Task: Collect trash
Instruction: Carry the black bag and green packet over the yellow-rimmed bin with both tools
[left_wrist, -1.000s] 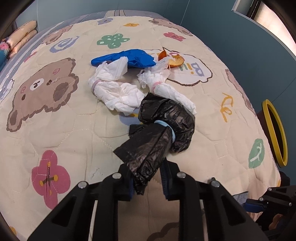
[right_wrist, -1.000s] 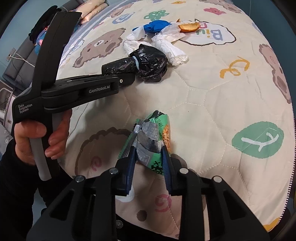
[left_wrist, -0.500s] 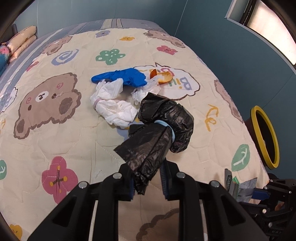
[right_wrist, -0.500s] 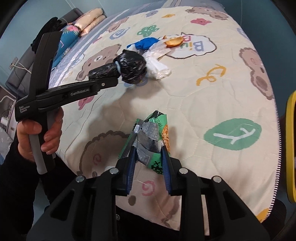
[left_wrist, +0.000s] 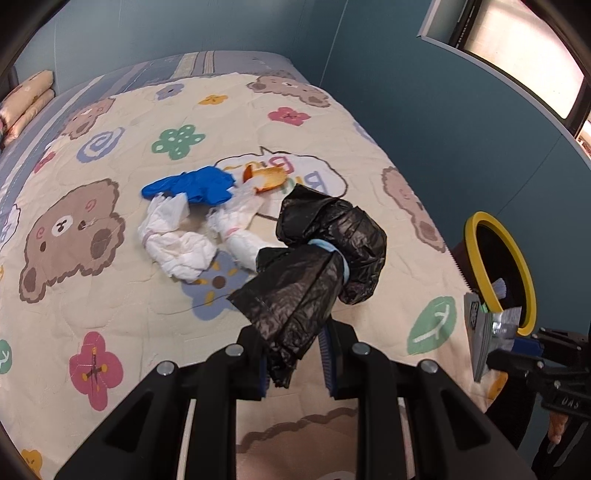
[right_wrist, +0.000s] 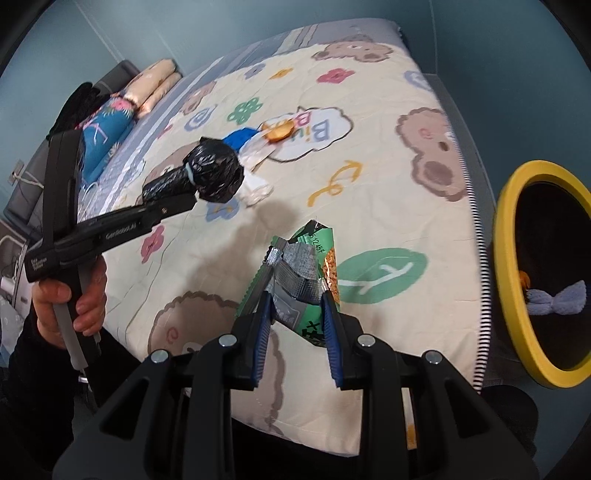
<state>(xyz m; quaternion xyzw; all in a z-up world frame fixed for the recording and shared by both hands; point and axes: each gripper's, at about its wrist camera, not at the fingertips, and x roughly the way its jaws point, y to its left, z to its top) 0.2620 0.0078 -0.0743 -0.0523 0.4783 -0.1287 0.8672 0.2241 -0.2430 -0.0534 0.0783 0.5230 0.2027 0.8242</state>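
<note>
Black plastic bag (left_wrist: 317, 258), tied off with a pale blue band, is pinched by its neck in the left tool (left_wrist: 295, 360) and hangs clear above the bed (left_wrist: 110, 295). Compared with one second ago, both tools have pulled back and up from the quilt: the left view now takes in far more of the bed, and the yellow-rimmed bin (right_wrist: 517, 280) at the bedside has come well into the right view, where it was absent before. Right tool (right_wrist: 295, 325) is pressed onto a green and silver snack wrapper (right_wrist: 303, 273), held above the bed edge, near the bin's mouth but not yet over it. Judgement: both items are in transit to the bin; neither is dropped yet. Something pale blue and something orange already lie inside the bin. Left on the quilt: blue glove (left_wrist: 195, 186), crumpled white tissues (left_wrist: 177, 247), orange peel (left_wrist: 266, 177), all close together. These remain to be collected. Legible writing: "GenRobot.AI" on the left tool's body, seen in the right view; partial digits "12:45" on the wrapper; quilt print reads "Big" or similar, upside down, not certain. Handle label on the left tool is too small to read fully.
</note>
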